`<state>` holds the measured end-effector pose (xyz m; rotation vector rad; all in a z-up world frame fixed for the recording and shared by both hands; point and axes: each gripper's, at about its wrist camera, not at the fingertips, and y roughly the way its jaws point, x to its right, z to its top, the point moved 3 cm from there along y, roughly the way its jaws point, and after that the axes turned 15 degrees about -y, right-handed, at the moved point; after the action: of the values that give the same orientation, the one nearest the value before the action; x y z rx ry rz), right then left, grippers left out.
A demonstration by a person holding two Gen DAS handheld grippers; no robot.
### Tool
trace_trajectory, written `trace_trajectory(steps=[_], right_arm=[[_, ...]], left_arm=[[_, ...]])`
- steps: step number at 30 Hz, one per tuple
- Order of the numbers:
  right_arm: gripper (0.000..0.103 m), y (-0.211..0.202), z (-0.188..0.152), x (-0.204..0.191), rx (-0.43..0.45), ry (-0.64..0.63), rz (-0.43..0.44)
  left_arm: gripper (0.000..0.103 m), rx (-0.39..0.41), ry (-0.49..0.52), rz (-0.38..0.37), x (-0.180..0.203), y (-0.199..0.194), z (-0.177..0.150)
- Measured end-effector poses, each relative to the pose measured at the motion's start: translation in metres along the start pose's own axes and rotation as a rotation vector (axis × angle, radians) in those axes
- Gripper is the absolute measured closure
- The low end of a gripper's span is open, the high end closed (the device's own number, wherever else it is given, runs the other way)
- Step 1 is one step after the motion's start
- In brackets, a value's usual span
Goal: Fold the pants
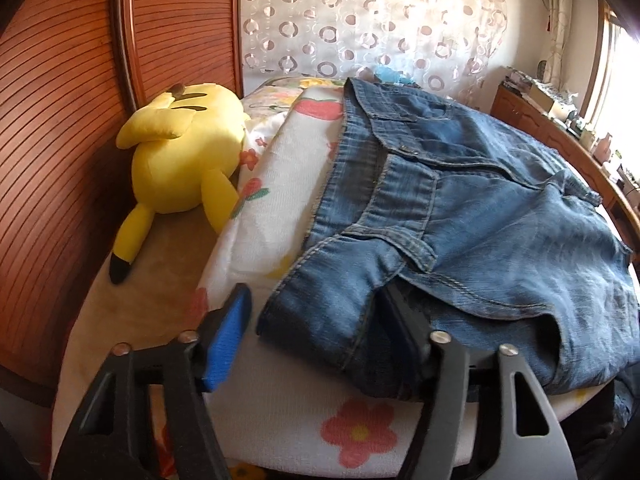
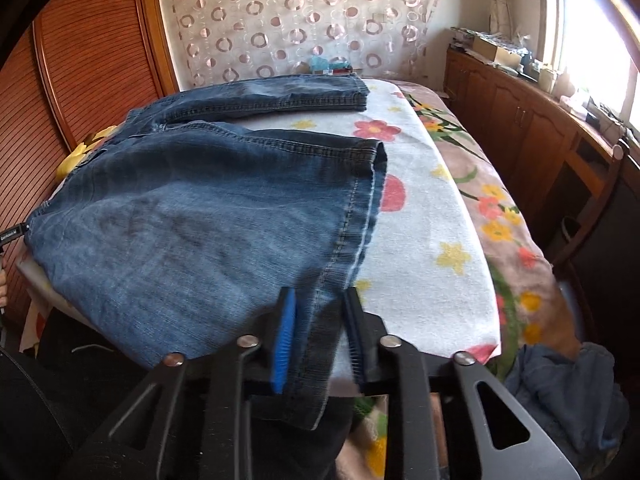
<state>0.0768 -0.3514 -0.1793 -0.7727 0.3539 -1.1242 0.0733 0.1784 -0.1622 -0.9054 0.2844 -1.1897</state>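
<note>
Blue denim pants [image 1: 460,208] lie on a floral towel on the bed, waistband toward the left wrist view. My left gripper [image 1: 316,332] is open; the near waistband corner lies between its blue-padded fingers [image 1: 226,344]. In the right wrist view the pants [image 2: 180,216] spread across the towel, one leg [image 2: 280,94] stretched to the far side, the other leg's hem [image 2: 360,208] near me. My right gripper [image 2: 320,340] is open, its fingers either side of the hem's seam edge, which hangs over the bed's front.
A yellow plush toy [image 1: 180,152] lies left of the floral towel [image 1: 280,184] by the wooden wall. The towel [image 2: 432,240] covers a flowered bedspread [image 2: 508,240]. Wooden cabinets [image 2: 520,128] run along the right under the window. Blue cloth [image 2: 568,392] lies at the lower right.
</note>
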Motion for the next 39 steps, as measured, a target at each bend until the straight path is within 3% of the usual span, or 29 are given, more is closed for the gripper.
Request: trace_trajectory(steps=[5,6,10,17,21,24,28,31,35,39], right_arm=[[0.094,-0.001,0.003,-0.006,0.008,-0.012,0.020],[0.094,-0.004,0.003,-0.005,0.016,-0.009,0.026],[0.096,-0.008,0.029,-0.005,0.064,-0.034,0.019],[0.097,-0.018,0.087,-0.019,0.195,-0.121,0.047],[0.097,-0.006,0.111,-0.043,0.239,-0.152,0.137],[0.097,0.014,0.116,-0.063,0.228,-0.185,0.217],[0.097,0.047,0.106,-0.067,0.147,-0.193,0.246],[0.087,0.050,0.092,-0.059,0.129,-0.175,0.232],[0.060,0.029,0.069,-0.040,0.156,-0.132,0.192],[0.059,0.013,0.047,-0.036,0.146,-0.112,0.171]], left_arm=[[0.055,0.009,0.001,-0.013,0.003,-0.002,0.000],[0.061,0.012,0.003,-0.020,0.004,-0.003,0.000],[0.074,0.019,0.023,-0.040,0.011,-0.009,0.001],[0.074,0.031,0.028,-0.045,0.015,-0.017,0.005],[0.074,0.027,0.036,-0.035,0.016,-0.015,0.004],[0.074,0.022,0.038,-0.030,0.015,-0.013,0.003],[0.074,0.018,0.043,-0.022,0.016,-0.012,0.001],[0.074,0.018,0.046,-0.021,0.016,-0.011,0.001],[0.074,0.016,0.043,-0.020,0.016,-0.011,0.000],[0.074,0.015,0.041,-0.018,0.016,-0.011,0.000]])
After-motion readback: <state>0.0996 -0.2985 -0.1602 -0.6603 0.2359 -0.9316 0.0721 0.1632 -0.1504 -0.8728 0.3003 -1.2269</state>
